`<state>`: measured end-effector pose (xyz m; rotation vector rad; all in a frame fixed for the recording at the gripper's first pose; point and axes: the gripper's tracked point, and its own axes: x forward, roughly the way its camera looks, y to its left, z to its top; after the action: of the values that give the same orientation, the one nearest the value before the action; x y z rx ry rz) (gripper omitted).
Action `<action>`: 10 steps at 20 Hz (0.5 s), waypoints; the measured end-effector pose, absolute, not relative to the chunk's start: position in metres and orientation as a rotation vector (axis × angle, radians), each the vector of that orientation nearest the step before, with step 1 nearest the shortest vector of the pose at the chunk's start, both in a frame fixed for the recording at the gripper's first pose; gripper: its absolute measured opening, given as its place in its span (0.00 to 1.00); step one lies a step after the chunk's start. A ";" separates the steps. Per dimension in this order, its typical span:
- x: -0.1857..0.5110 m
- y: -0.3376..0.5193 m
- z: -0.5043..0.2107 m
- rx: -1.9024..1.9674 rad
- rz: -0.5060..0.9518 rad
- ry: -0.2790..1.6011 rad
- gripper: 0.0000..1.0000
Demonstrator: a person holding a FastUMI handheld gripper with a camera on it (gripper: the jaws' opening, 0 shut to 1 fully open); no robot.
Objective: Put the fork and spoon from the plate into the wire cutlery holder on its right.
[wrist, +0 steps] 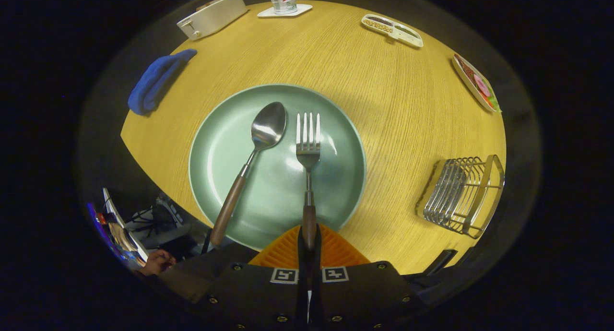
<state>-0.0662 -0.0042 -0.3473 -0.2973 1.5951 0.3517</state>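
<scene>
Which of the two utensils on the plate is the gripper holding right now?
The fork. Its wooden handle runs straight back between the fingers of the gripper, which is shut on it. The spoon lies untouched to its left, angled across the green plate.

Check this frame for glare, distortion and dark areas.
Gripper view: fisheye bends the round wooden table edge; glare spots on the pale green plate and steel spoon; table surroundings dark; gripper shut on the wooden-handled fork, sharp.
</scene>
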 end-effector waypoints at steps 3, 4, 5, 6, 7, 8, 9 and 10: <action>-0.059 -0.028 -0.326 -0.422 0.399 1.576 0.04; -0.058 -0.036 -0.319 -0.451 0.411 1.575 0.03; -0.060 -0.041 -0.313 -0.478 0.429 1.573 0.04; -0.059 -0.045 -0.306 -0.507 0.444 1.562 0.03; -0.057 -0.052 -0.302 -0.547 0.460 1.542 0.04; -0.051 -0.062 -0.297 -0.605 0.481 1.507 0.04; -0.044 -0.073 -0.290 -0.684 0.501 1.466 0.04; -0.037 -0.084 -0.285 -0.753 0.497 1.430 0.04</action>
<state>-0.0370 -0.0838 -0.2845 -0.7535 1.4301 0.4974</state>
